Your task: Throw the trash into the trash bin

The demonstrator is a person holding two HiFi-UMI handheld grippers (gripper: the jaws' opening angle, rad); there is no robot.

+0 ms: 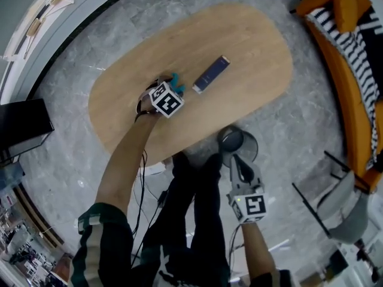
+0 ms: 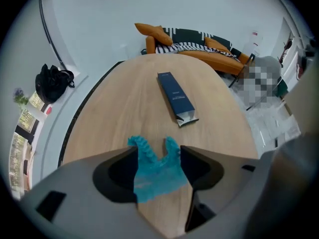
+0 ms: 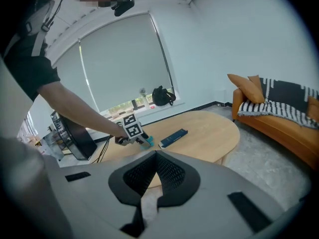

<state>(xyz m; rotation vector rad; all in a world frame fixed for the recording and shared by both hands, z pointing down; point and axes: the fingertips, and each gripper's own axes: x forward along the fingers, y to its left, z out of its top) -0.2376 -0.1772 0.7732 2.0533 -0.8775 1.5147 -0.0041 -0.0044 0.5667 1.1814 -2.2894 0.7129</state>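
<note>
Head view: a dark blue box [image 1: 211, 74] lies near blue trash [image 1: 177, 82] on the tabletop [image 1: 251, 40]. Left gripper [image 2: 158, 150] fingers [image 2: 119, 171] gape around the trash; right gripper [image 3: 156, 156] fingers [image 3: 172, 176] are clenched, empty.

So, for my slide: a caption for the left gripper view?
Open left hand-held gripper straddles crumpled blue trash on the wooden table, dark blue box beyond.
</note>
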